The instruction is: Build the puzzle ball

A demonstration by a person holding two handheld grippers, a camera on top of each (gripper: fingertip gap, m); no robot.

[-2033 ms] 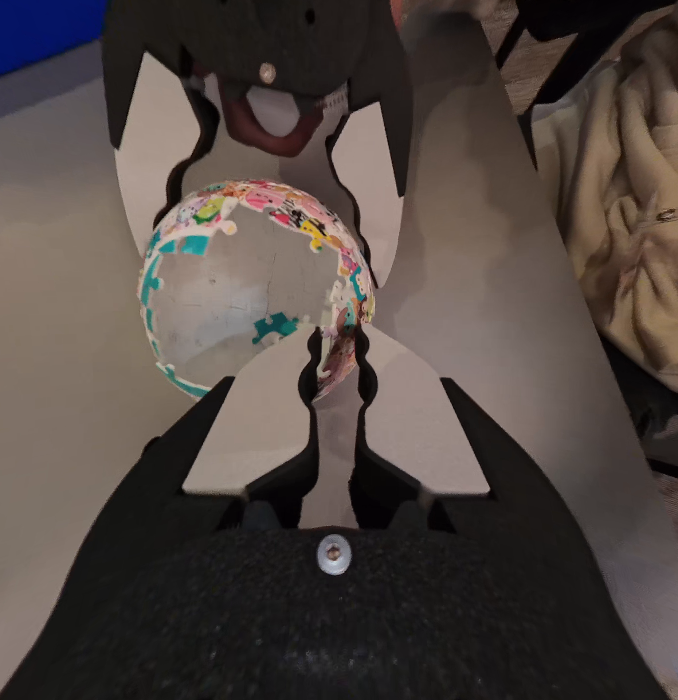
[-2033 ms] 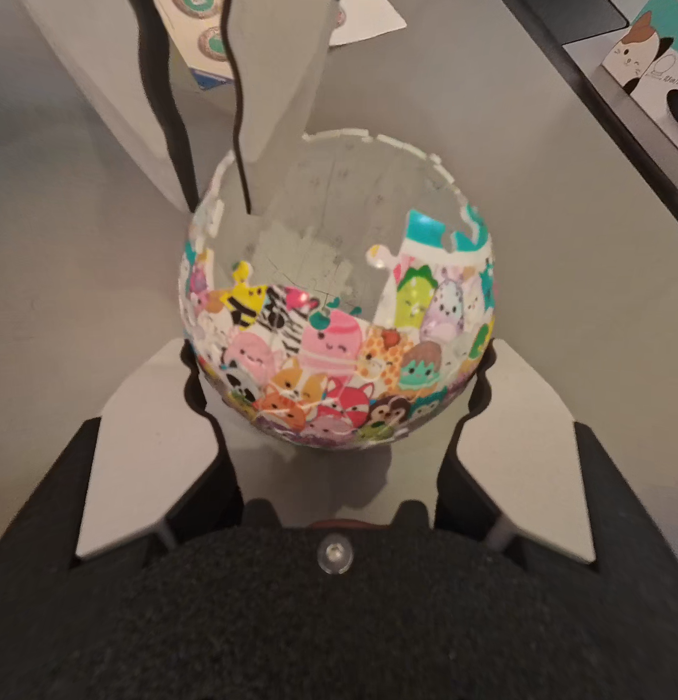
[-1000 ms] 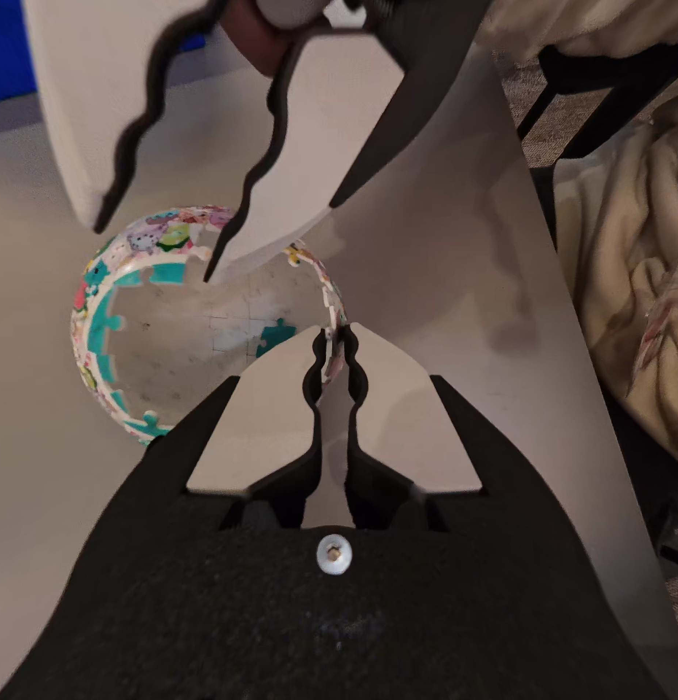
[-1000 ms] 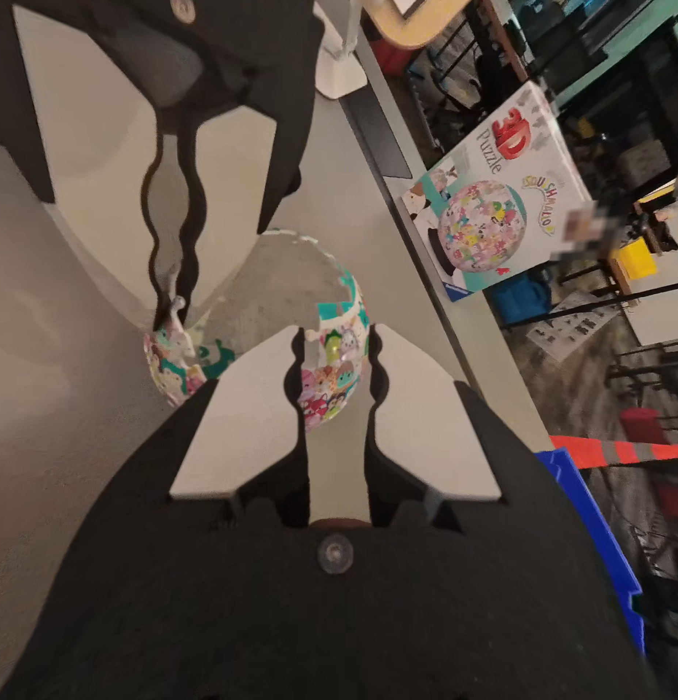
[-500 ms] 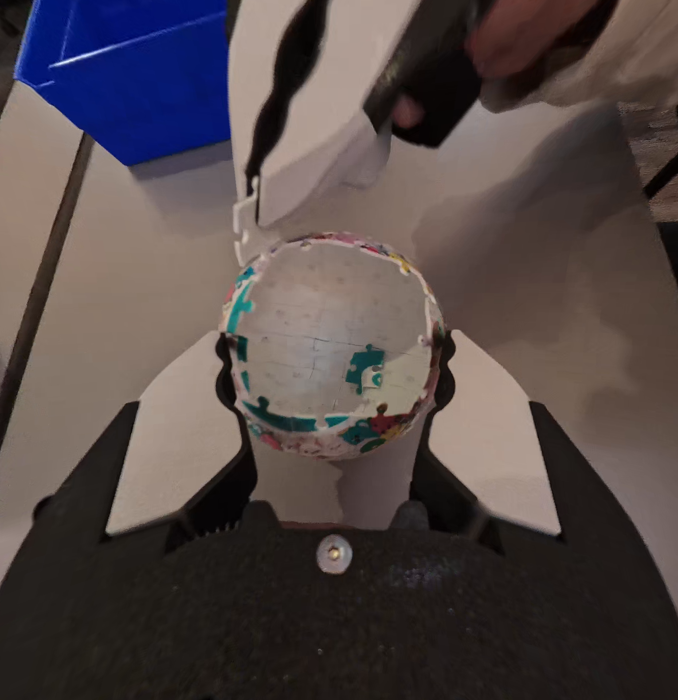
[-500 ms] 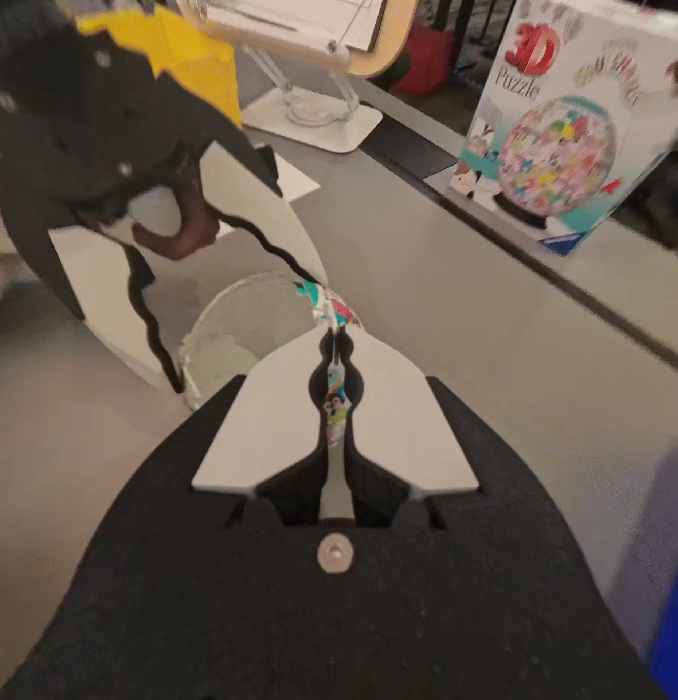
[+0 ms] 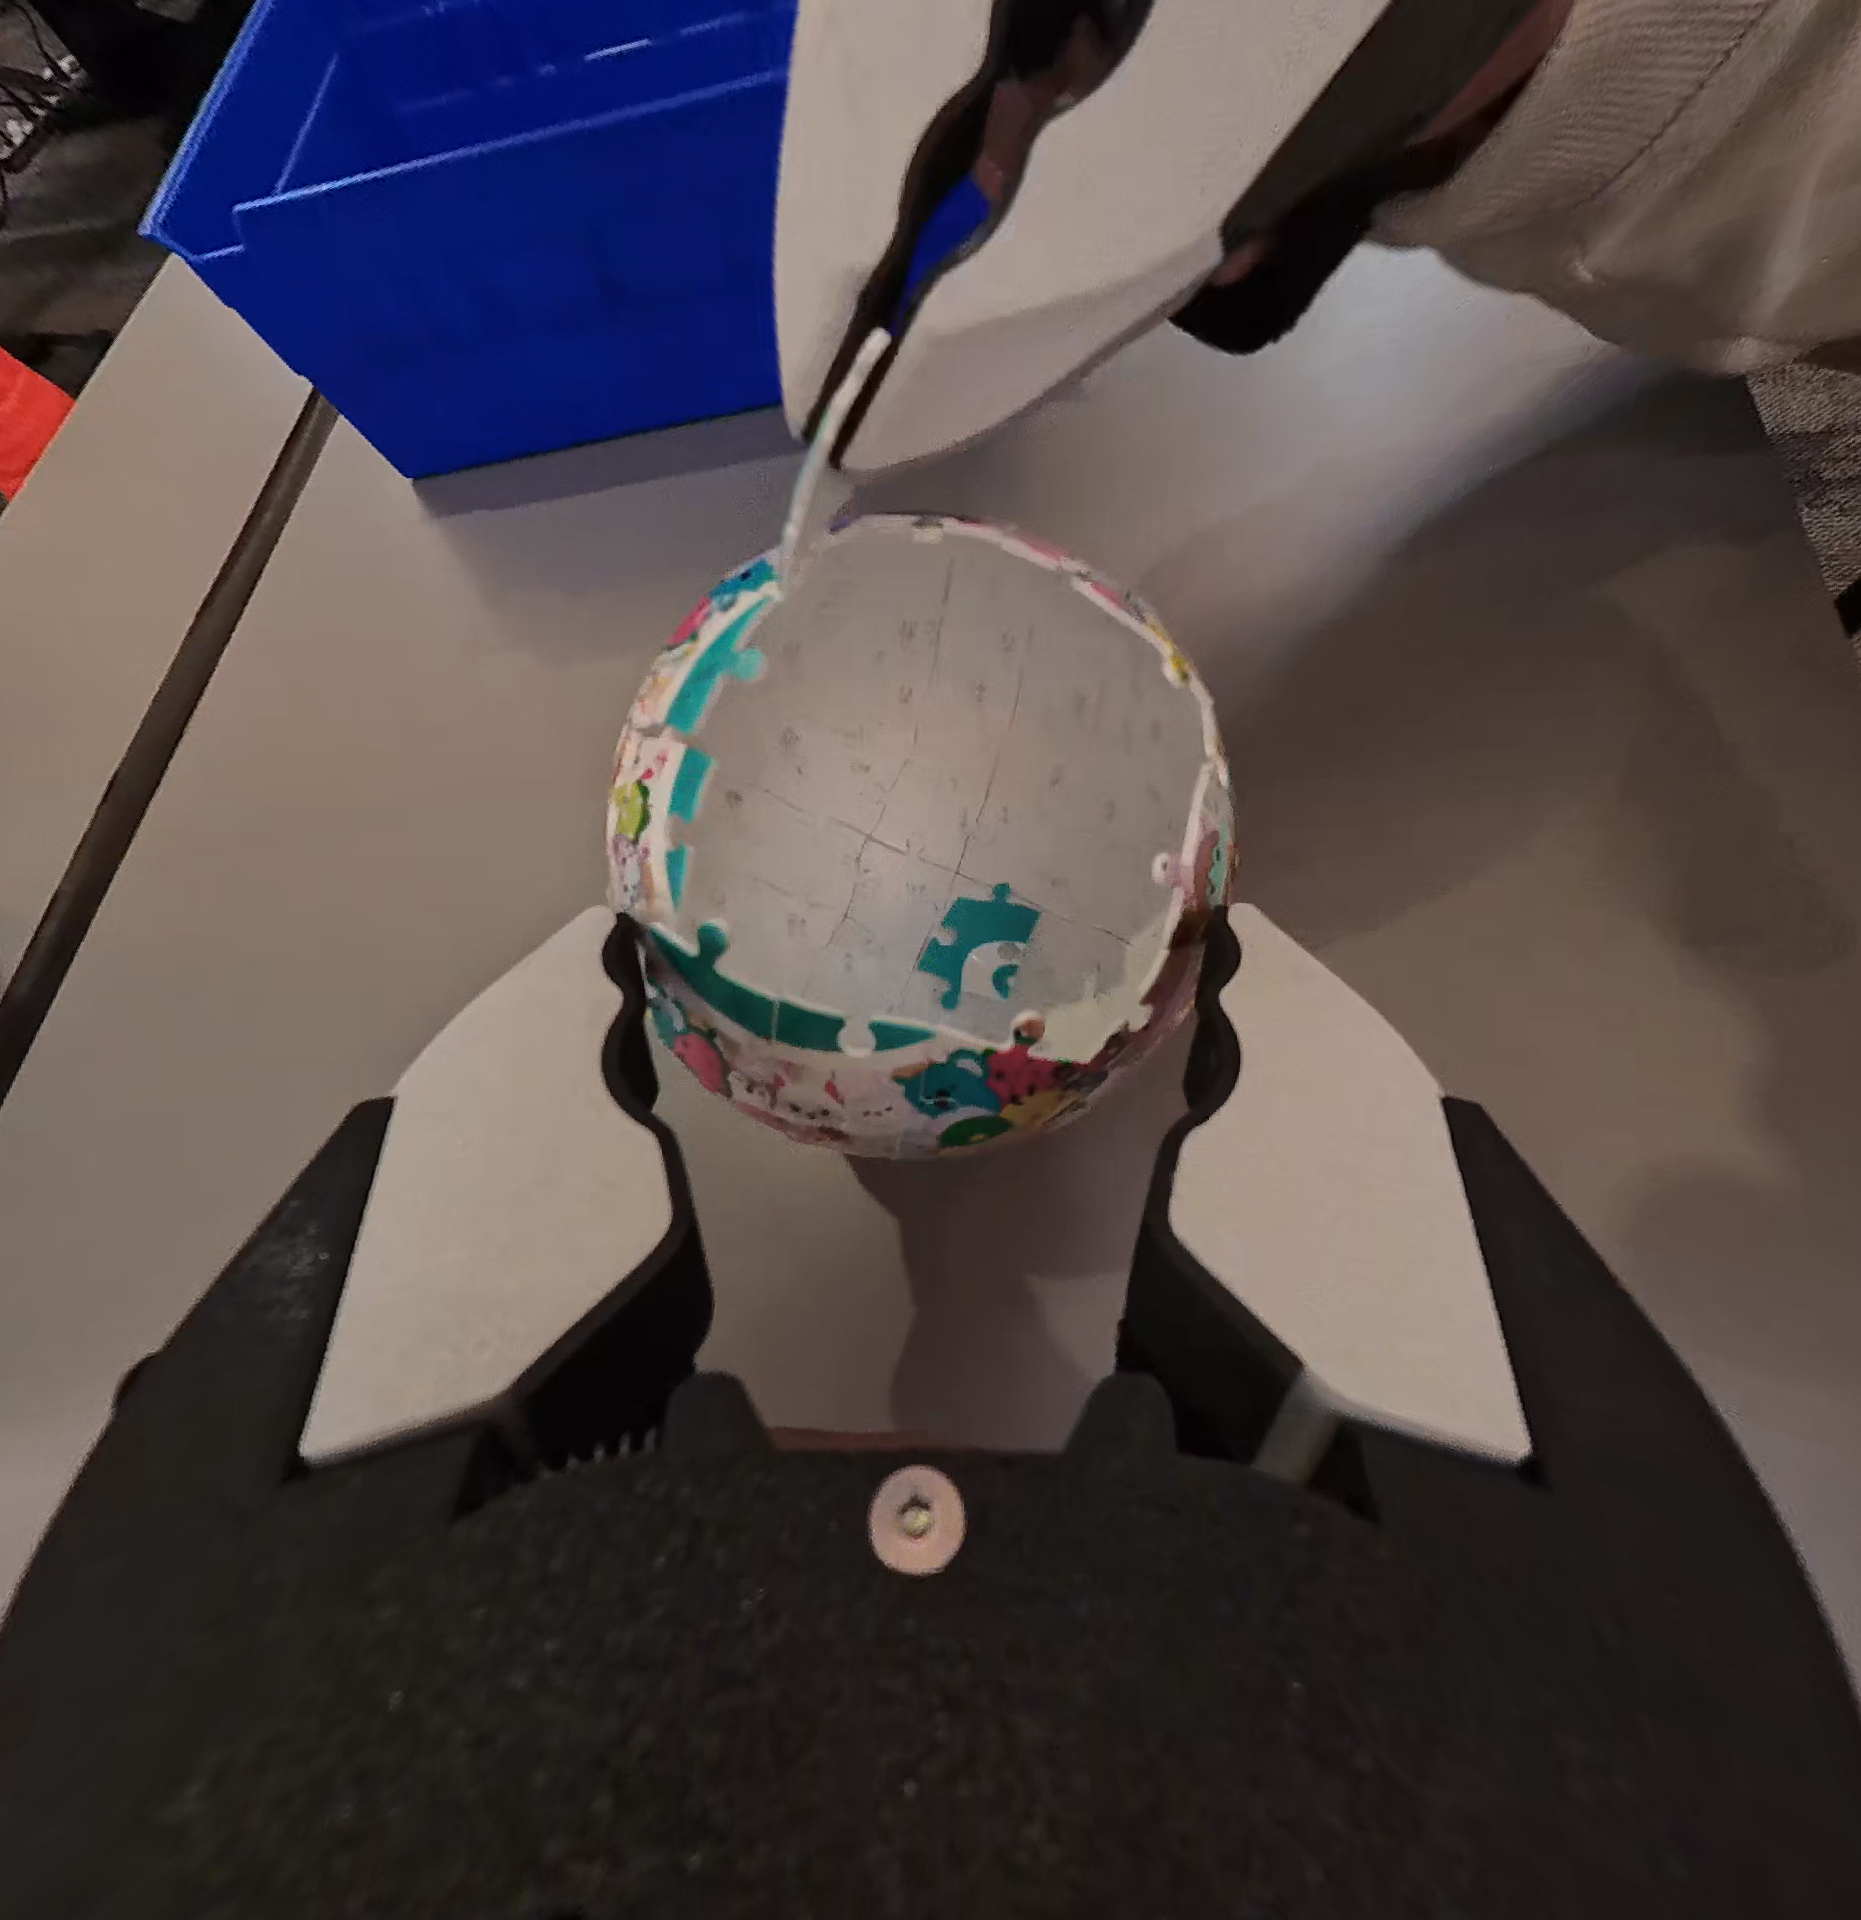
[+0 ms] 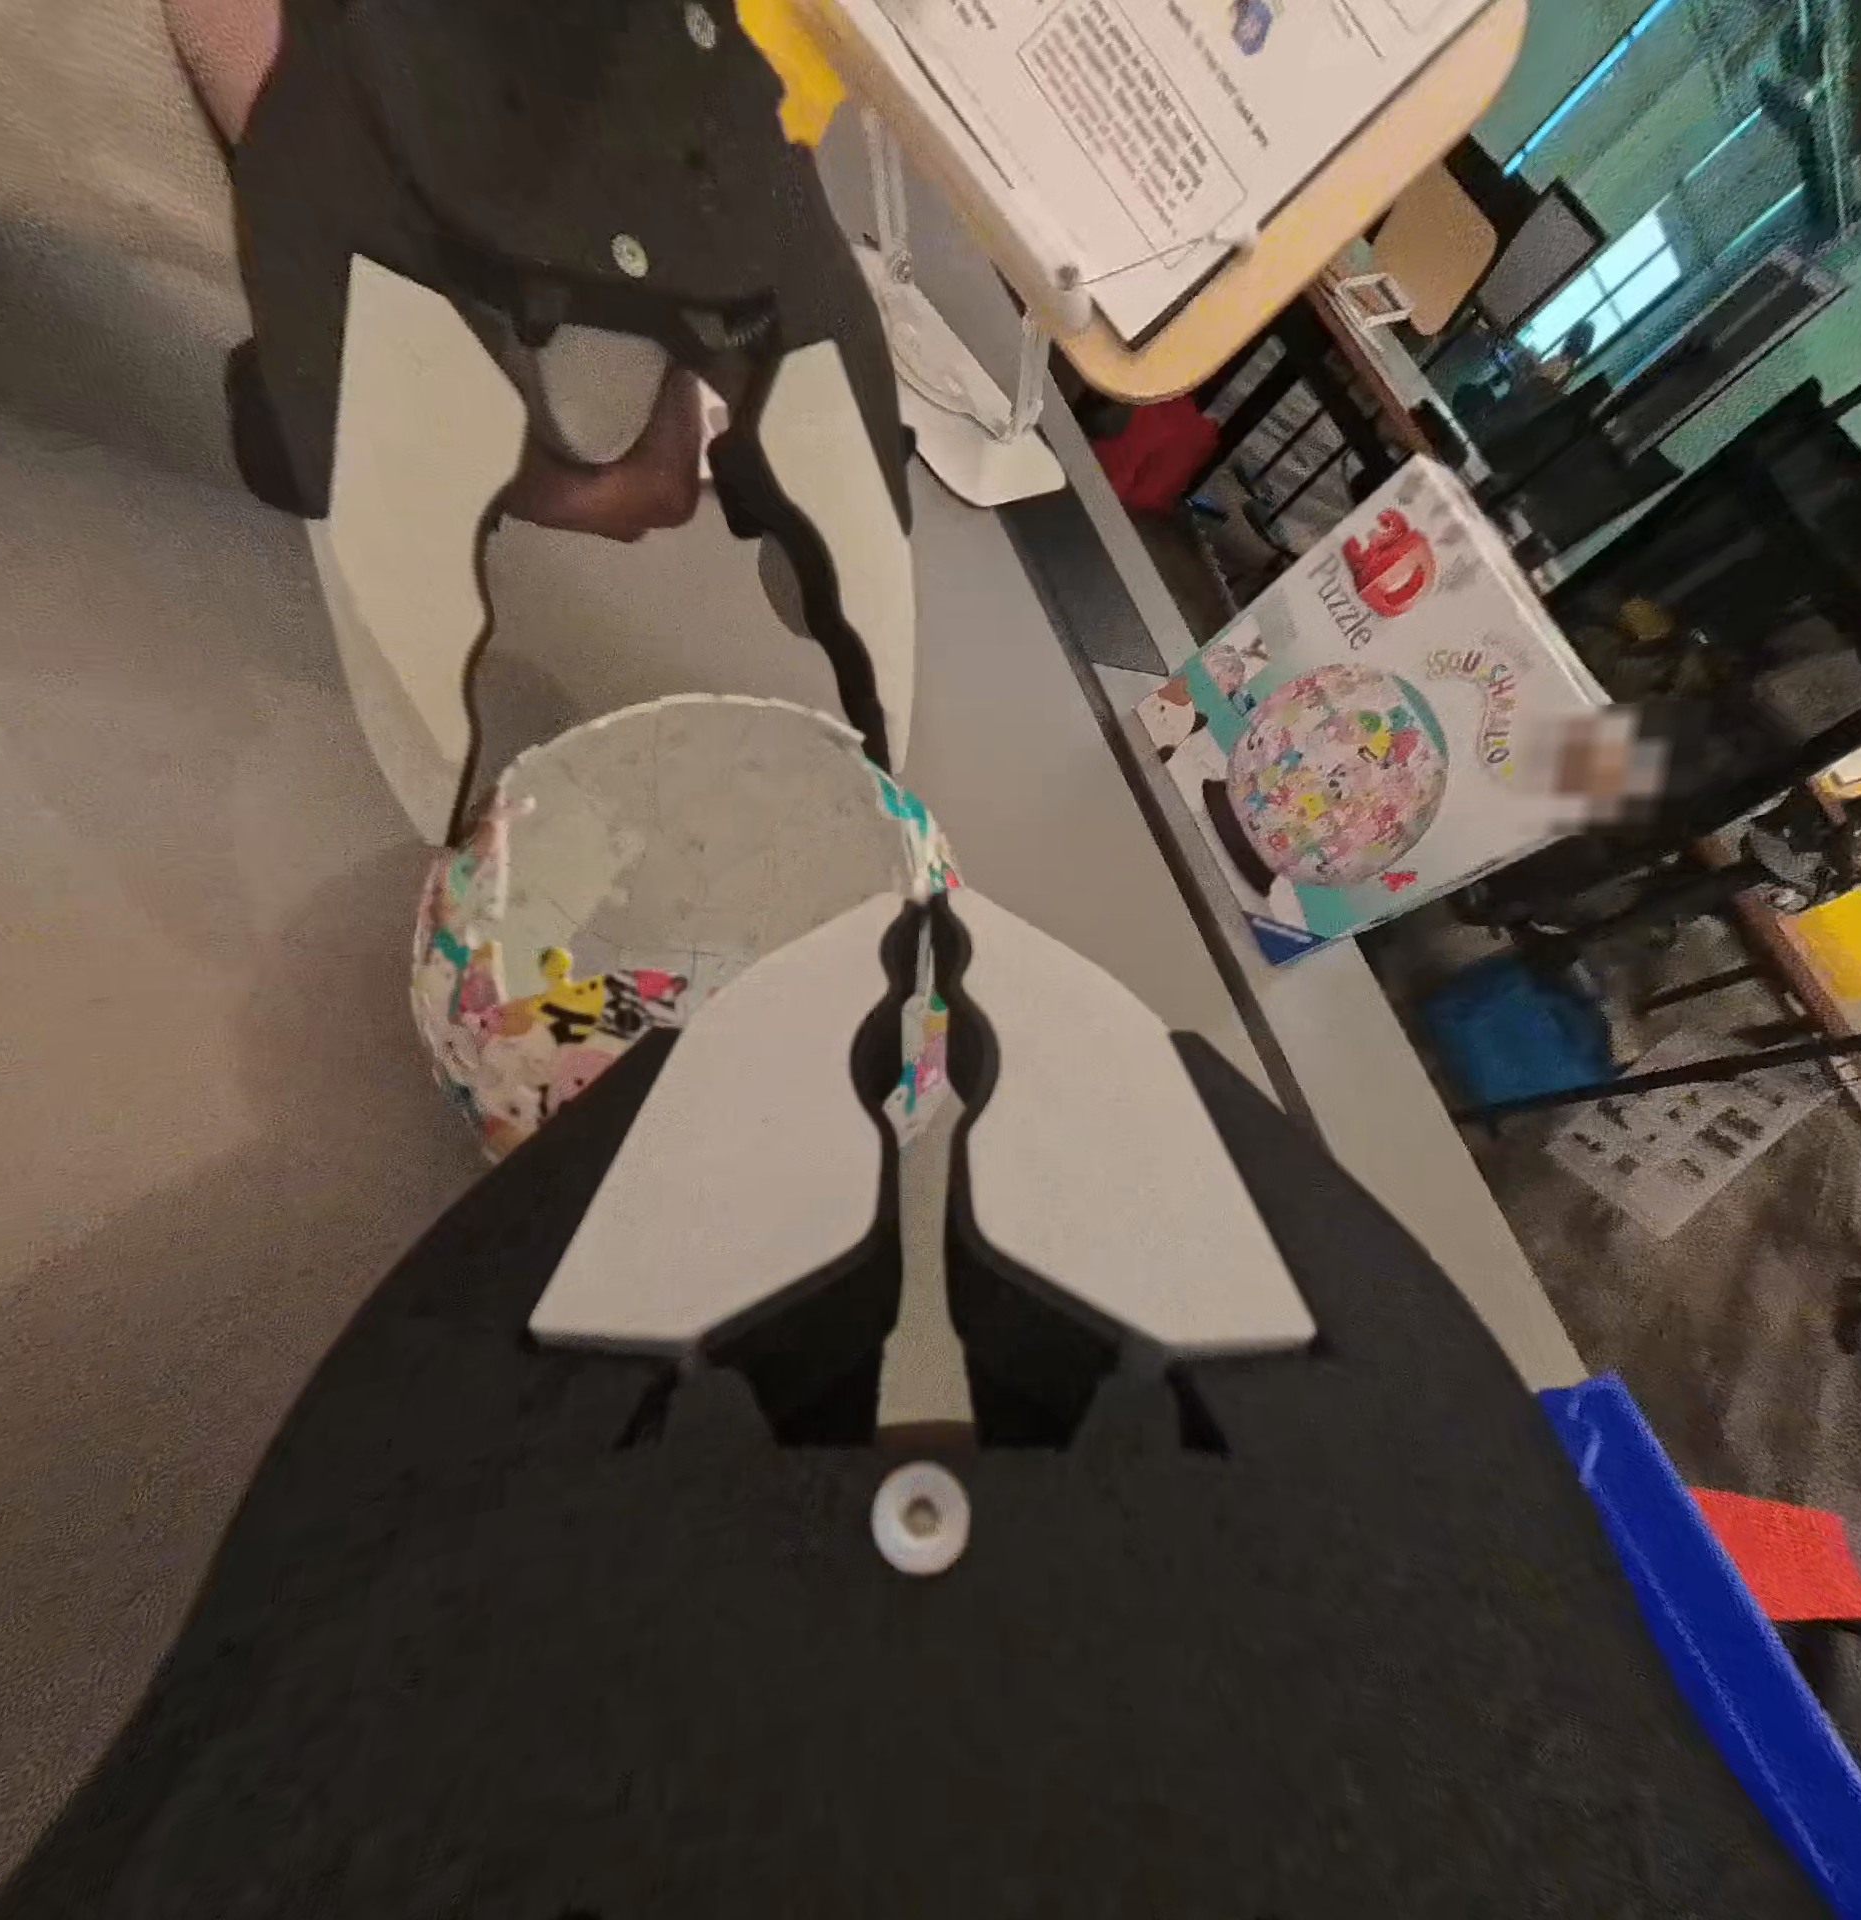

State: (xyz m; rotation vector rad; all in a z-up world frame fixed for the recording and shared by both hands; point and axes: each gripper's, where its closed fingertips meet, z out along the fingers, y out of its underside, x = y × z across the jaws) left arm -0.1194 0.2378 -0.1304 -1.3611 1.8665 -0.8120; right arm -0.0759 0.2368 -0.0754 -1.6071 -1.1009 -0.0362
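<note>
Puzzle ball (image 7: 921, 831) rim open, piece (image 7: 817, 468) at edge

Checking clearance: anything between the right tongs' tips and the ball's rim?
Only the puzzle piece pinched in the right tongs. In the left wrist view its lower end reaches the puzzle ball at the far-left rim; contact can't be confirmed.

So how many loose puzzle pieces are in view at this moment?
2: one thin curved puzzle piece pinched in the right hand-held gripper; one teal piece lying inside the half-built colourful puzzle ball. Others may be hidden.
</note>
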